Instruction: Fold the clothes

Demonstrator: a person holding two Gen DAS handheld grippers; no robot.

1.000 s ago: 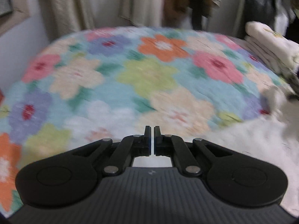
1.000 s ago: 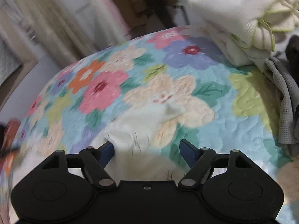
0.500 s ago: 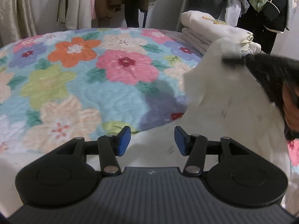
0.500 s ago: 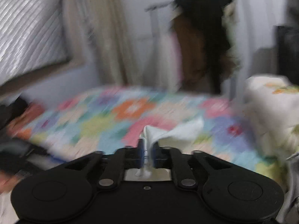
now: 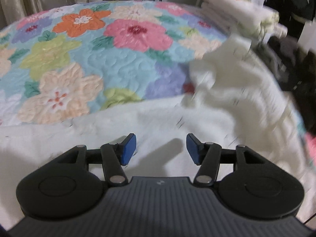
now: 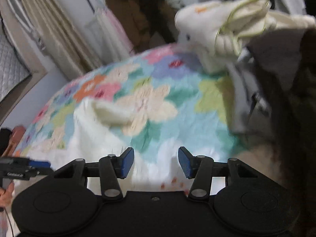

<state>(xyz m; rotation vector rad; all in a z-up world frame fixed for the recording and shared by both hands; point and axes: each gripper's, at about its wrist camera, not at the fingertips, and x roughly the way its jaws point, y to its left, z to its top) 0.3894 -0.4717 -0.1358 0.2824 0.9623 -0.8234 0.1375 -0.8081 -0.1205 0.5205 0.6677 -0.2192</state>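
No containers here, just a bed under a quilted floral cover [image 5: 83,45]. The white fuzzy garment [image 5: 150,122] lies rumpled across its near edge, one flap folded over at right. Half a second ago the right gripper [image 6: 156,163] pinched that cloth; now its blue pads gape wide, empty. The left gripper [image 5: 161,148] is spread equally wide, holding nothing. Folded cream clothes [image 6: 223,31] are stacked far right.
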